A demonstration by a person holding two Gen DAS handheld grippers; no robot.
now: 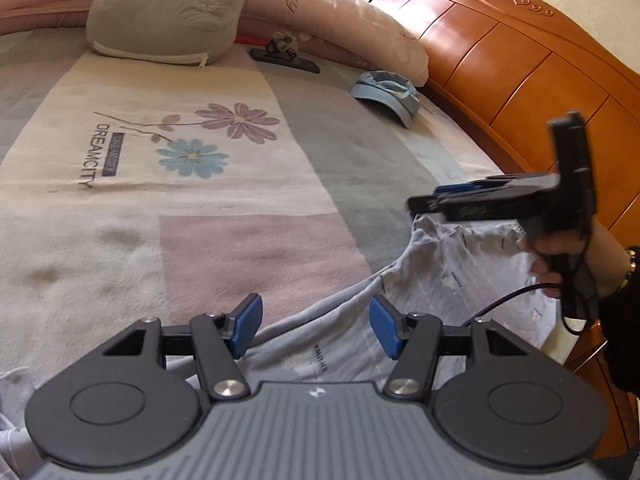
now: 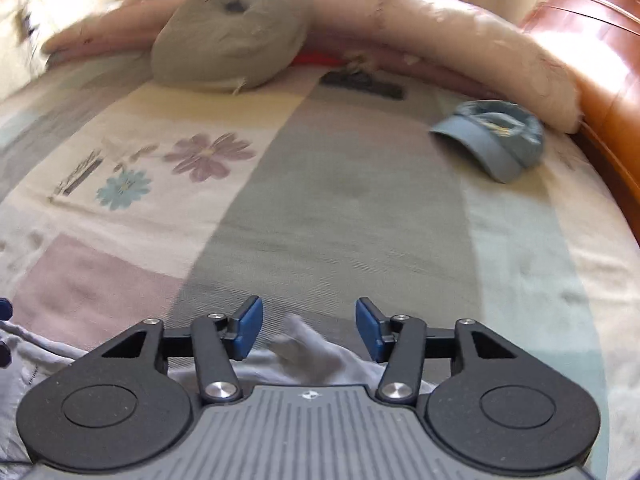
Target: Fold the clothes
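Between folds: pale grey printed cotton garment (image 1: pixel 420 280) lying crumpled on the patchwork bed (image 1: pixel 240 200) at lower right, left gripper (image 1: pixel 316 328) and right gripper (image 2: pixel 308 326) both hovering half-open, empty, needing a fresh edge to pinch.

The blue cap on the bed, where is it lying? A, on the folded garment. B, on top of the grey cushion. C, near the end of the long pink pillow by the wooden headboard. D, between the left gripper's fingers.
C: the blue cap lies on the bedspread by the pink pillow's end, near the headboard.
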